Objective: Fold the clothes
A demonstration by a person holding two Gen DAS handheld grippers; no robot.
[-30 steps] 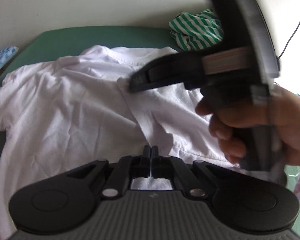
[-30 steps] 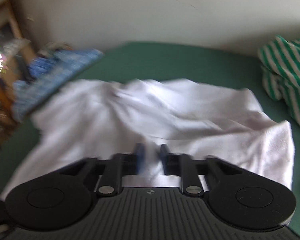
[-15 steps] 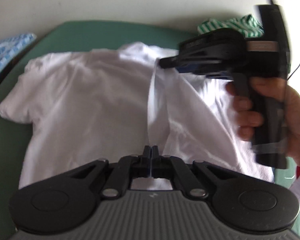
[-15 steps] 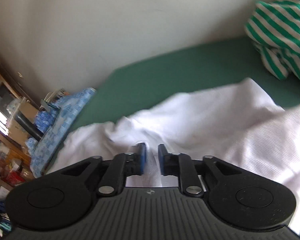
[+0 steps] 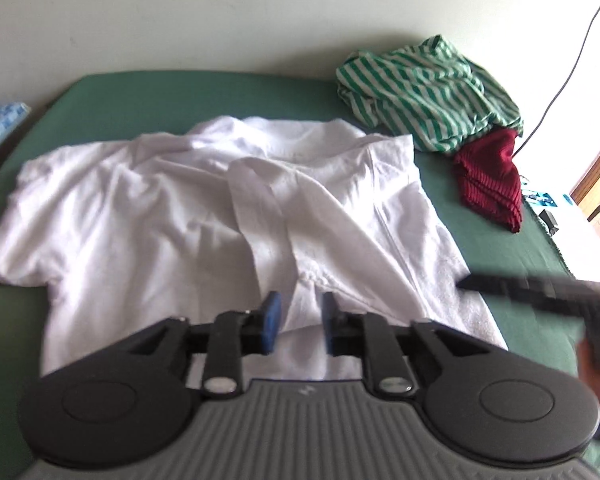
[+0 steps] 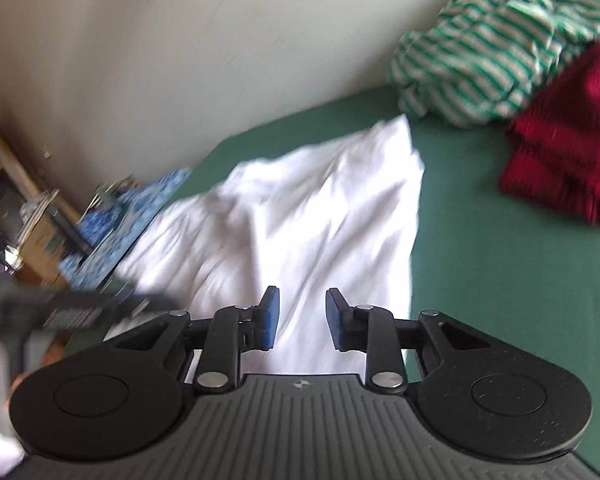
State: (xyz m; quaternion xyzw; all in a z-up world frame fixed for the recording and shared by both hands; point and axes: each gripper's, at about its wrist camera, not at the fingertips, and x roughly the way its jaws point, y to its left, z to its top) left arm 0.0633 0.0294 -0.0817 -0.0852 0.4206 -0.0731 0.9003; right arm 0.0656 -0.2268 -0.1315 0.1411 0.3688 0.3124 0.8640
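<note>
Nearest in the left wrist view, the left claw [image 5: 298, 322] hangs over the near hem of the white T-shirt [image 5: 148, 208]; its jaws have just been opening and now stand parted, the blue pads [image 5: 272, 320] clear of the cloth, which lies below and between them without being pinched. The right claw [image 6: 302, 318] is likewise parted, its jaws having just been opening, with nothing gripped; it sits above the near right part of the same shirt, and in the left wrist view it shows only as a dark blur at the right edge, with part of a hand [image 5: 596, 376] under it. The T-shirt lies spread on the green surface [image 5: 512, 320], which may be a bed or a covered desk; I cannot tell which. Its right side is folded inward, so that a sleeve [image 5: 256, 200] lies as a narrow band across the middle of the body, while the left sleeve stays out flat toward the left edge. Further back, to the right of the shirt and apart from it, a dark red knitted garment [image 5: 490, 178] lies crumpled, touching a green and white striped garment [image 5: 424, 92] heaped just behind it near the pale wall [image 5: 260, 12]. At the far left, beside the surface, sits a blue patterned cloth [image 6: 128, 220], and a thin cable [image 5: 572, 68] runs down the wall at far right.
</note>
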